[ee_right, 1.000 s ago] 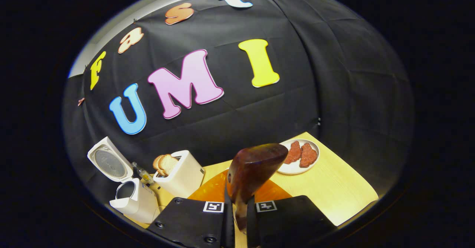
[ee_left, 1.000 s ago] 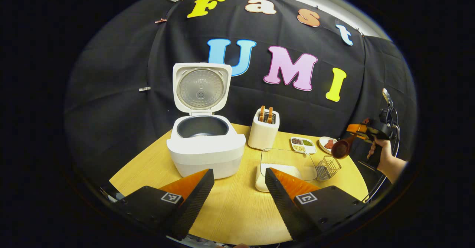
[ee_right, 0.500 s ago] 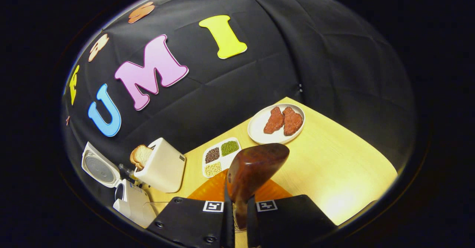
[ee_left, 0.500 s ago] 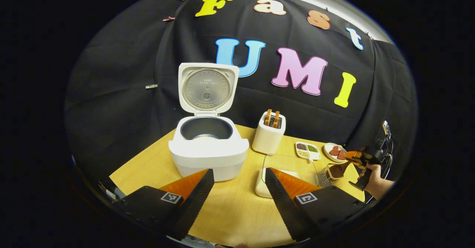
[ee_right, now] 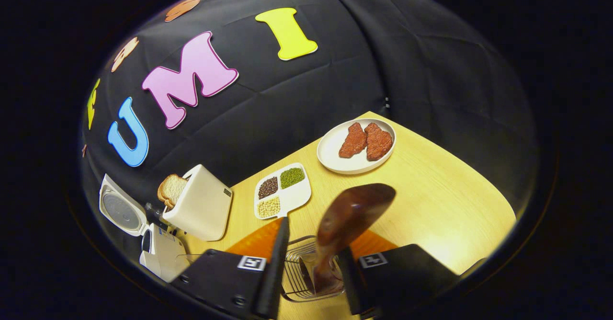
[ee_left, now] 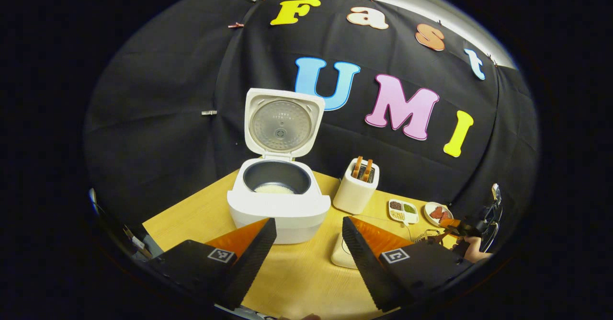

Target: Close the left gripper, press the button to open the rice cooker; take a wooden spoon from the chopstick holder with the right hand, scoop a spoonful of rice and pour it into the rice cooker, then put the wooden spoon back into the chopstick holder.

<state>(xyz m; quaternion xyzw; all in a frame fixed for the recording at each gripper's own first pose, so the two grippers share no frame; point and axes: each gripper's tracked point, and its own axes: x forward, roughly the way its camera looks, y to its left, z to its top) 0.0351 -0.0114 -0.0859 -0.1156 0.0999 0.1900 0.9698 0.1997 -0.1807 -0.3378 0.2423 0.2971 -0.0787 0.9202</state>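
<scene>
Standing handle-down in the wire chopstick holder [ee_right: 306, 272], the wooden spoon [ee_right: 352, 214] showed its dark bowl uppermost, while the foot of its handle was lost behind the wires and the right gripper's [ee_right: 309, 267] own body. That gripper's jaws were parted on either side of the holder; the spoon leaned close to the right finger, though contact there could not be made out. In the left gripper view the same holder [ee_left: 424, 236] was a faint wire shape at the far right edge, half covered by the left gripper's [ee_left: 309, 248] right finger, and the right gripper [ee_left: 457, 226] with the hand [ee_left: 471, 255] holding it was cut off by the rim.

The left gripper hung wide apart, holding nothing, above the near edge of the worktop [ee_left: 191, 214]. The rice cooker [ee_left: 279, 205] stood beyond it with its lid [ee_left: 282, 123] upright and a pale layer of rice [ee_left: 273, 189] in the pot. A white container [ee_left: 342, 255] near the cooker was mostly hidden by the finger. Farther right stood the toaster [ee_left: 357, 188] with bread, a divided dish [ee_right: 282, 193] of grains and a plate [ee_right: 357, 145] with two reddish pieces. Bare worktop [ee_right: 445, 205] lay to the right of the spoon, up to the worktop's curved edge.
</scene>
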